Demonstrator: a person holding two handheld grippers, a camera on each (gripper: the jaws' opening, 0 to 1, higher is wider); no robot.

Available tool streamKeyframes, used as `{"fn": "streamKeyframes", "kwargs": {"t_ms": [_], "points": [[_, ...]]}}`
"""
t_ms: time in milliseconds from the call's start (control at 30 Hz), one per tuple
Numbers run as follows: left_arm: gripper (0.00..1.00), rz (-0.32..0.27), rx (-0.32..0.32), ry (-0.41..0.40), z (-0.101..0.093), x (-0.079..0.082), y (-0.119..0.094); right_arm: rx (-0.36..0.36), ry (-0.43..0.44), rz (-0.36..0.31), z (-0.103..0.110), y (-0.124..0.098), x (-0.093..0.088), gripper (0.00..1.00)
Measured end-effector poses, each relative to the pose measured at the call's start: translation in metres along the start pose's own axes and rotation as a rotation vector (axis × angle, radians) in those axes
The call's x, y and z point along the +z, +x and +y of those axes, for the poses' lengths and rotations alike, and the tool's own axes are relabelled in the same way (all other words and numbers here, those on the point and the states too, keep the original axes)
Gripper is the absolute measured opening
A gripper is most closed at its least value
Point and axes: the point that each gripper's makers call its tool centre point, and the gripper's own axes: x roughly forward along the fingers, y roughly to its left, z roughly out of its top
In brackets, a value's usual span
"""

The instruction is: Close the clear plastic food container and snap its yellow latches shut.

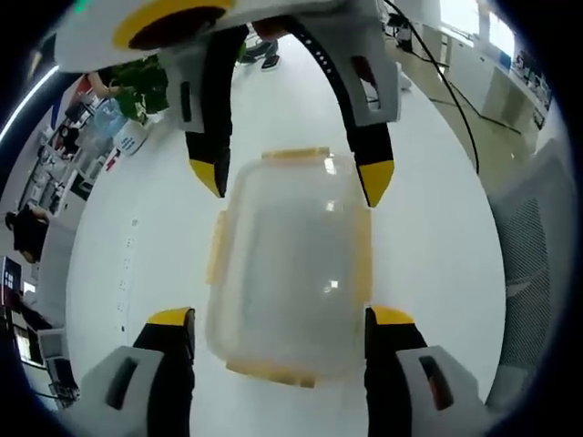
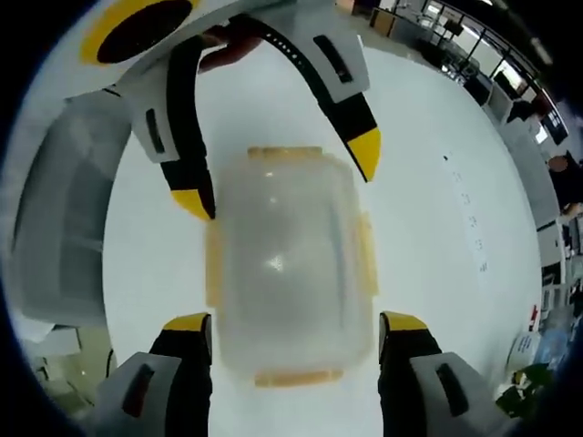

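A clear plastic food container (image 1: 287,264) (image 2: 287,264) lies on a white table (image 1: 428,228) (image 2: 419,209) with its lid resting on top. Yellow latches (image 1: 217,246) (image 2: 212,264) line all its sides; the side ones look flared outward. My left gripper (image 1: 281,319) (image 2: 279,177) stands open, its yellow-tipped jaws astride one short end of the container. Facing it, my right gripper (image 2: 293,322) (image 1: 291,180) is open too, jaws astride the opposite end. Nothing is clamped by either one.
A grey mesh chair (image 1: 537,246) (image 2: 64,218) stands by the table's edge. A potted plant (image 1: 146,86) and a bottle (image 1: 109,118) sit at the far corner. A black cable (image 1: 446,86) runs over the table. Desks fill the room behind.
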Motion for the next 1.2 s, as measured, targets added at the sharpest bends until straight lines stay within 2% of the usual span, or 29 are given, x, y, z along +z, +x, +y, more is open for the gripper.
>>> {"fn": "streamKeyframes", "kwargs": {"t_ms": [233, 433, 867, 1200], "points": [[0.79, 0.027, -0.023, 0.049, -0.008, -0.003, 0.012, 0.001, 0.003, 0.000, 0.001, 0.009, -0.002, 0.76], [0.79, 0.038, -0.018, 0.085, -0.005, -0.006, 0.015, 0.004, -0.008, 0.007, 0.001, 0.010, -0.003, 0.76], [0.78, 0.036, -0.015, 0.071, -0.007, -0.007, 0.014, 0.011, -0.013, 0.017, 0.002, 0.010, -0.001, 0.75], [0.78, 0.036, -0.013, 0.051, -0.017, -0.020, 0.005, 0.022, -0.029, 0.020, 0.015, 0.014, 0.013, 0.75]]}}
